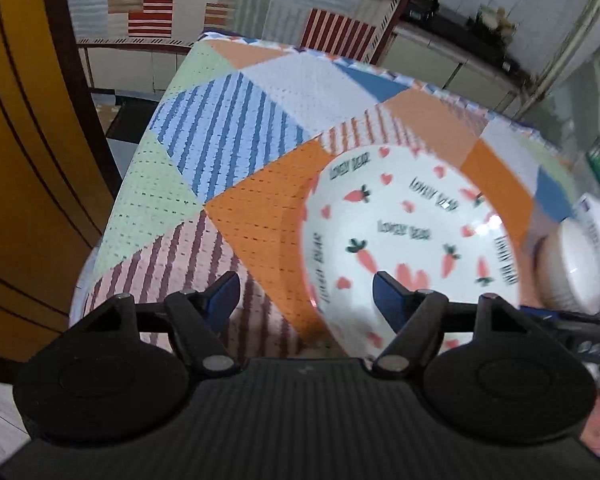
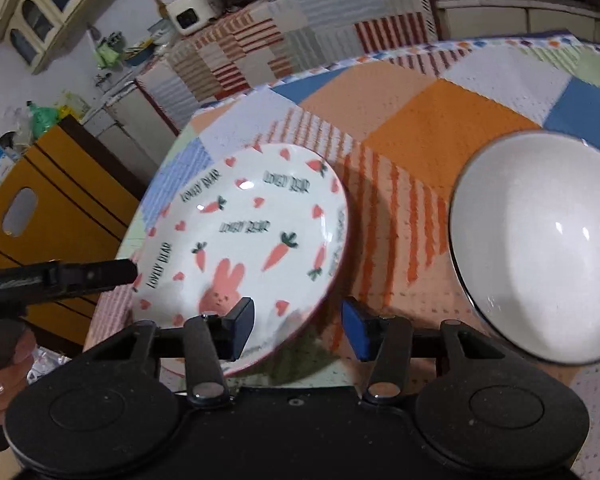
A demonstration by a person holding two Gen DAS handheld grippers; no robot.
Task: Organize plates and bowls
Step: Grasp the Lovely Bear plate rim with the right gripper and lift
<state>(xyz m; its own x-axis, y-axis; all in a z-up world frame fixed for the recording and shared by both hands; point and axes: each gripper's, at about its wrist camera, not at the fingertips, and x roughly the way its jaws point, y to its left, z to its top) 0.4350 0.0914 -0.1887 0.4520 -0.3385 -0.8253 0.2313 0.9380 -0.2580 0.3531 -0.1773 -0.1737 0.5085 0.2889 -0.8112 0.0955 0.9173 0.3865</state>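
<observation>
White glazed plate (image 2: pixel 236 240), printed with carrots, hearts and a pink rabbit, lying flat on the patchwork-covered worktop (image 1: pixel 236 128), near its front edge. Plain white bowl (image 2: pixel 540 248) just to its right, apart from it, with striped cloth between.

Left hand-held gripper (image 1: pixel 304 300): spread wide, nothing between the pads, straddling the plate's near-left rim, one pad over the cloth, the other over the plate's inner face. Right hand-held gripper (image 2: pixel 300 328): moderately open, empty, straddling the plate's near-right rim; left pad above the rabbit, right pad over the cloth. Not touching, as far as can be told; blur at the rims leaves that unsure.

Both pointing steeply down at the same plate from the near side, one at either end of its near rim. Round plate, so no long axis to line up; rim thin and low on the cloth. Bowl nearer the right hand. Likely next: pinch the plate's rim.
</observation>
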